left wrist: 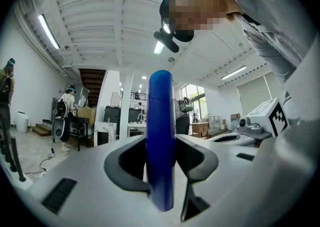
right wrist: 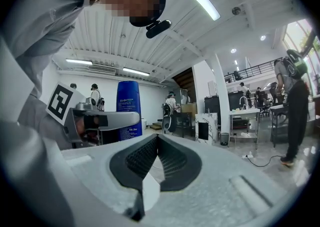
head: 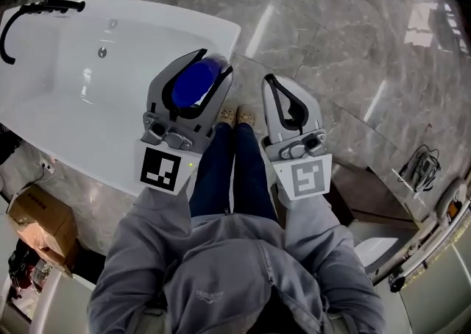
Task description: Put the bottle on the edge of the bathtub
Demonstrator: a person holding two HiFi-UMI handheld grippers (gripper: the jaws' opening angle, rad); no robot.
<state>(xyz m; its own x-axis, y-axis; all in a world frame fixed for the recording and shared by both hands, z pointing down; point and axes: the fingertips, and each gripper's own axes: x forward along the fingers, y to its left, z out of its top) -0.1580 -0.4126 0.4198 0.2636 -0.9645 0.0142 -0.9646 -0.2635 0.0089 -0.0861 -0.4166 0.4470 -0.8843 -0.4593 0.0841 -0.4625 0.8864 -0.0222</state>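
Observation:
A blue bottle (head: 193,84) stands upright between the jaws of my left gripper (head: 215,62), which is shut on it. In the head view it hangs above the near right end of the white bathtub (head: 221,31), close to the rim. The left gripper view shows the bottle (left wrist: 160,131) as a tall blue column clamped in the left gripper (left wrist: 161,157). My right gripper (head: 269,81) is shut and empty, over the floor to the right of the tub. Its ribbed pads meet in the right gripper view (right wrist: 156,140), with the bottle (right wrist: 128,106) to the left.
A black shower handset (head: 44,7) lies at the tub's far left end, and a drain (head: 102,51) sits in the basin. My shoes (head: 237,115) stand on the marble floor beside the tub. A cardboard box (head: 40,218) is at lower left, a white fixture (head: 375,251) at lower right.

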